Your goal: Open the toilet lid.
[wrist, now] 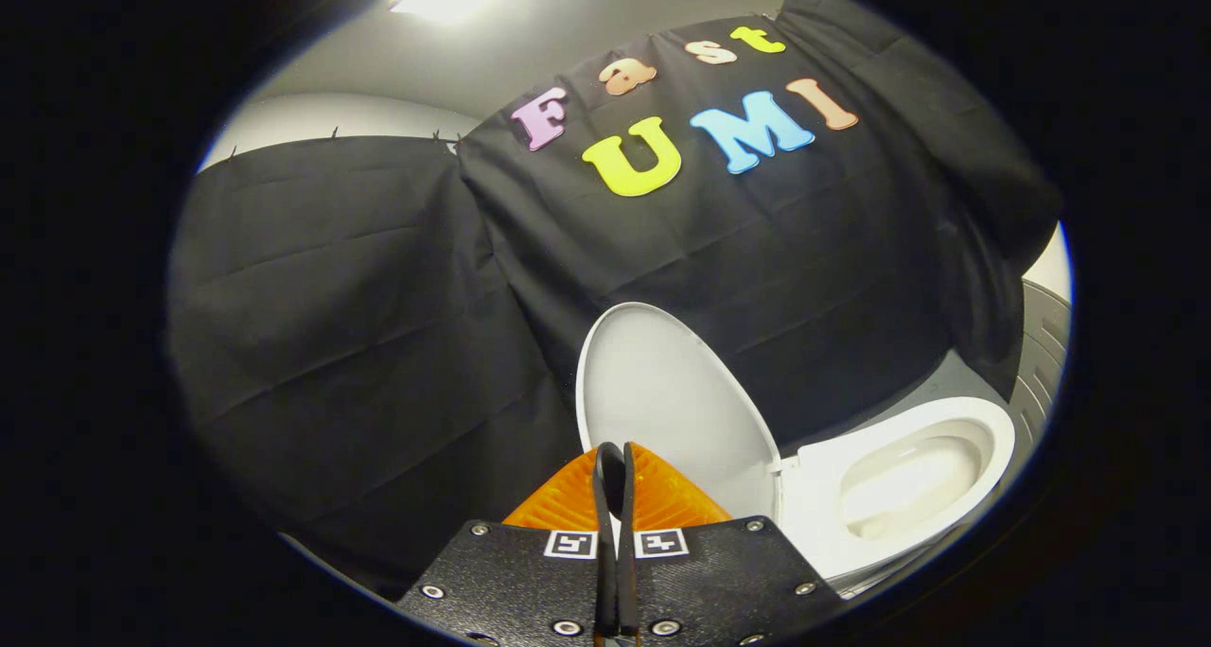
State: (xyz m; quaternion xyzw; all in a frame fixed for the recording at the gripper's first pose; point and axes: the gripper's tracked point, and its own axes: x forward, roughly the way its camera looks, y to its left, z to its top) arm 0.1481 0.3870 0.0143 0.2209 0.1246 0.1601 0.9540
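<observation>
Nearest, the tongs (615, 463) have both fingers pressed together, gripping nothing. Just beyond them one toilet lid (662, 401) stands raised against the black cloth wall (359, 325), beside one open bowl (908, 481).

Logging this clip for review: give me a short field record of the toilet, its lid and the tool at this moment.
lid: raised, standing upright against the black cloth wall
toilet bowl: uncovered, inside visible
tool: fingers closed together, nothing between them
tool position: fingertips in front of the lid's inner face; contact cannot be told
task state: lid appears open
</observation>
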